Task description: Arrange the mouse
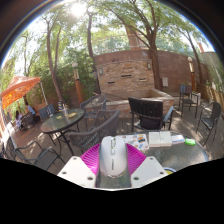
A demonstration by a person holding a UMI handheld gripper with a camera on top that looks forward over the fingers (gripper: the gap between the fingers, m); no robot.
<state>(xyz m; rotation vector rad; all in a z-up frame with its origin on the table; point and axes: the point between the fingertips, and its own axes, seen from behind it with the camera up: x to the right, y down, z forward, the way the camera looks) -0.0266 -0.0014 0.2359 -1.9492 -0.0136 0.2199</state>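
Observation:
A white computer mouse (113, 155) sits lengthwise between my gripper's (113, 168) two fingers, its nose pointing away from me. The magenta pads (92, 158) press against both of its sides, so the gripper is shut on it. The mouse is held over the near edge of a glass-topped patio table (170, 155). The rear of the mouse is hidden between the white fingers.
A flat box or book (158, 139) and a small green thing (190, 141) lie on the table beyond the right finger. Metal patio chairs (150, 113), a round table (62, 120), an orange umbrella (18, 90) and a brick wall (125, 72) stand beyond.

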